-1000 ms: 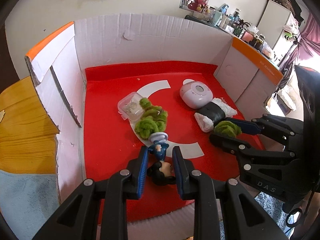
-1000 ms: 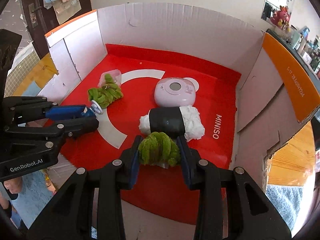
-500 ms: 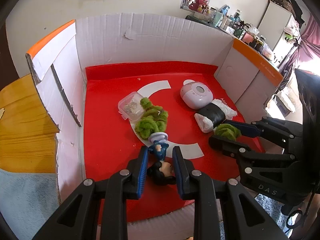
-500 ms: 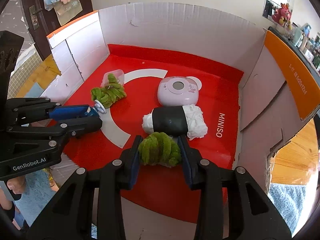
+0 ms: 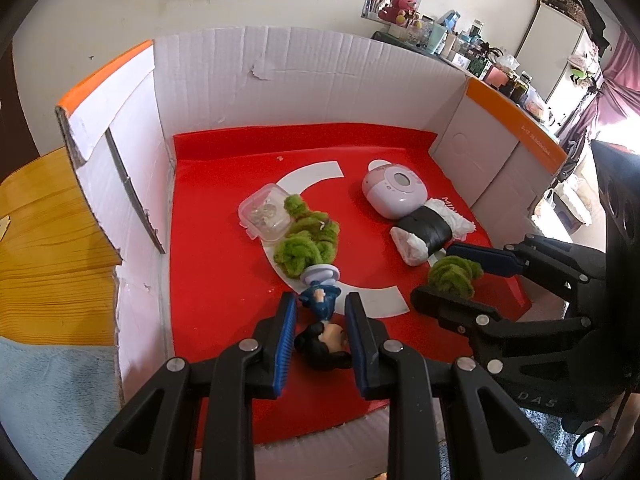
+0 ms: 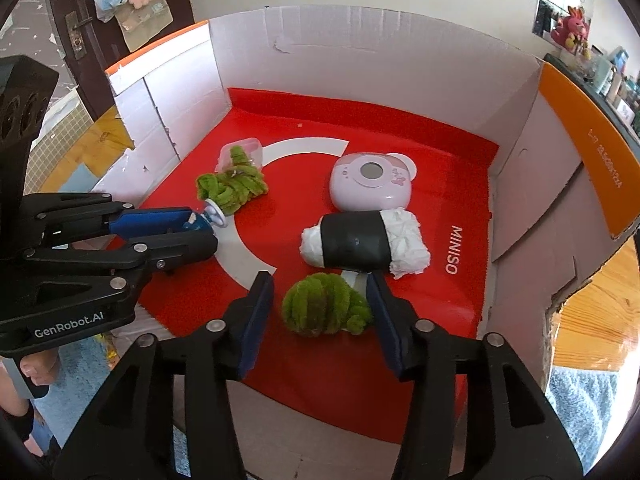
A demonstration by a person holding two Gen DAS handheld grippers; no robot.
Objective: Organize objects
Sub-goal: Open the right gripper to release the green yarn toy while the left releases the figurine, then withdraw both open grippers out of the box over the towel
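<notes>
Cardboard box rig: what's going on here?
A person works two tools over a cardboard box lined in red. The left hand-held gripper is shut on a small doll figurine. The right hand-held gripper has its jaws opening around a green fuzzy ball, which sits on the red liner.

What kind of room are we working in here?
Most likely a lived-in home room: plush toys on a crowded shelf, a wooden table under the cardboard box, and a door hung with soft toys.
</notes>
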